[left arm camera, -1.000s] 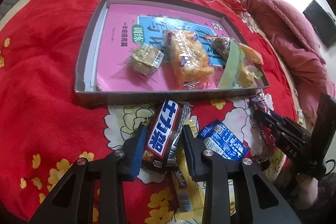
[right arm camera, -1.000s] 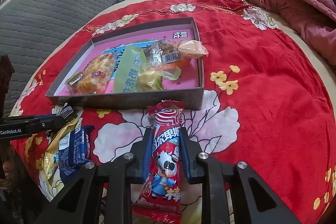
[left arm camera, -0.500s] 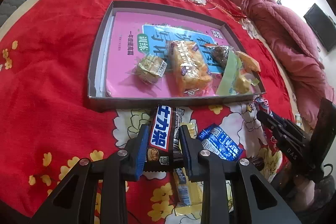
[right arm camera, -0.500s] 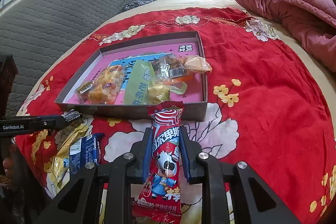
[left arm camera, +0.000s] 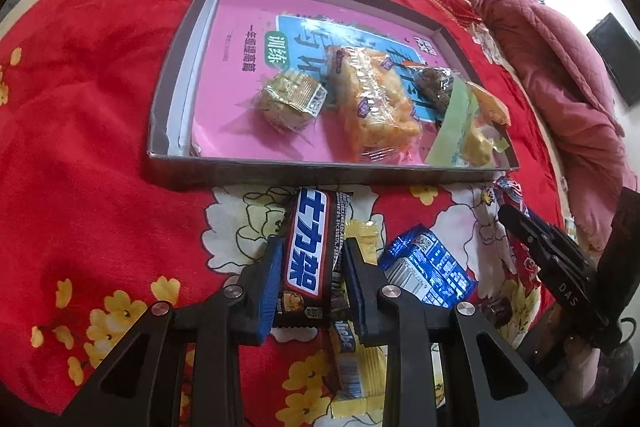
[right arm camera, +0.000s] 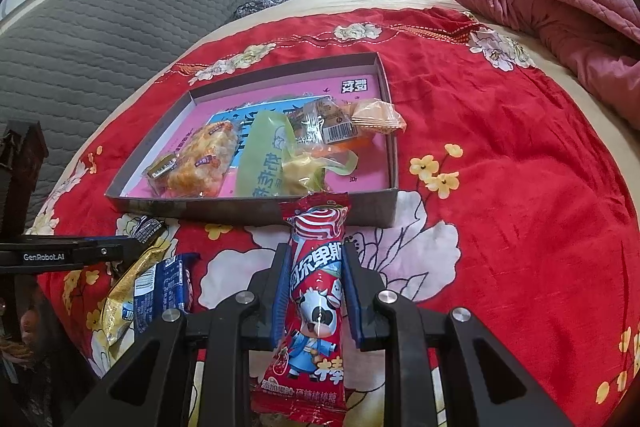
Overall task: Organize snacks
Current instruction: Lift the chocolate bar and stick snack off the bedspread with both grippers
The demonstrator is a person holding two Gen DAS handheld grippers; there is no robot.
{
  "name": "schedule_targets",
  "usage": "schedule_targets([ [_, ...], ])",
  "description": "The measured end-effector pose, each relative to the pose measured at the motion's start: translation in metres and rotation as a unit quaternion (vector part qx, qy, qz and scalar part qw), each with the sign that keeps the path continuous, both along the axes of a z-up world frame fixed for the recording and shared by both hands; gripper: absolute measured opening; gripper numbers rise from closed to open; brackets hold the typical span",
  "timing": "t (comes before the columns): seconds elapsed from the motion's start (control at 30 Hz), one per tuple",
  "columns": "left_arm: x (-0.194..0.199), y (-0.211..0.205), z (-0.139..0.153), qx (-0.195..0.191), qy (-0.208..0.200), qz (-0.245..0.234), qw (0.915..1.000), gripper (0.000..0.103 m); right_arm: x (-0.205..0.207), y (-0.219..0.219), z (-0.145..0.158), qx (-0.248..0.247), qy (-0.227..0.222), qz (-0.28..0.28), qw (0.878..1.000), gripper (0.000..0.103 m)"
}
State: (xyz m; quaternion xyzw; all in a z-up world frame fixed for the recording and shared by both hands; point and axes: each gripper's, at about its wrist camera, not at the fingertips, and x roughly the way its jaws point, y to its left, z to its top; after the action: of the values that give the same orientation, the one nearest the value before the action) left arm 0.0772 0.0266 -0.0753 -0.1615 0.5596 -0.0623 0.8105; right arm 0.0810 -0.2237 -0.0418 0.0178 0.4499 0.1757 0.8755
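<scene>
My left gripper (left arm camera: 311,261) is shut on a dark brown chocolate bar (left arm camera: 310,251) with white and blue lettering, held just short of the near wall of the grey cardboard tray (left arm camera: 256,173). My right gripper (right arm camera: 316,269) is shut on a red lollipop packet (right arm camera: 316,291) with a cartoon cow, its top end over the tray's near wall (right arm camera: 256,207). The tray holds a pink book and several wrapped snacks: a small cake (left arm camera: 289,101), an orange pastry (left arm camera: 372,103) and a green packet (right arm camera: 262,159). Each gripper shows at the edge of the other's view.
A yellow packet (left arm camera: 352,351) and a blue biscuit packet (left arm camera: 430,269) lie on the red flowered cloth (left arm camera: 80,131) below the left gripper. A pink quilt (right arm camera: 560,11) is bunched at the right, a grey headboard (right arm camera: 100,19) and folded clothes at the back.
The left gripper's jaws narrowed onto the chocolate bar, turning it straight, and lifted it a little off the cloth. The right gripper kept its hold on the lollipop packet and rose a little.
</scene>
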Motion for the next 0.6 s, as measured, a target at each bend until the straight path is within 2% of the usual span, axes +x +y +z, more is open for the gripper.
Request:
schedule_targets([
  [0.2, 0.001, -0.003, 0.002, 0.009, -0.008, -0.002, 0.9999, 0.03, -0.001, 0.001, 0.002, 0.005, -0.005, 0.004, 1.0, 0.025],
  [0.6, -0.009, 0.006, 0.033, 0.008, -0.039, 0.009, 0.9992, 0.03, -0.005, -0.001, 0.016, 0.028, -0.031, 0.008, 0.999, 0.025],
])
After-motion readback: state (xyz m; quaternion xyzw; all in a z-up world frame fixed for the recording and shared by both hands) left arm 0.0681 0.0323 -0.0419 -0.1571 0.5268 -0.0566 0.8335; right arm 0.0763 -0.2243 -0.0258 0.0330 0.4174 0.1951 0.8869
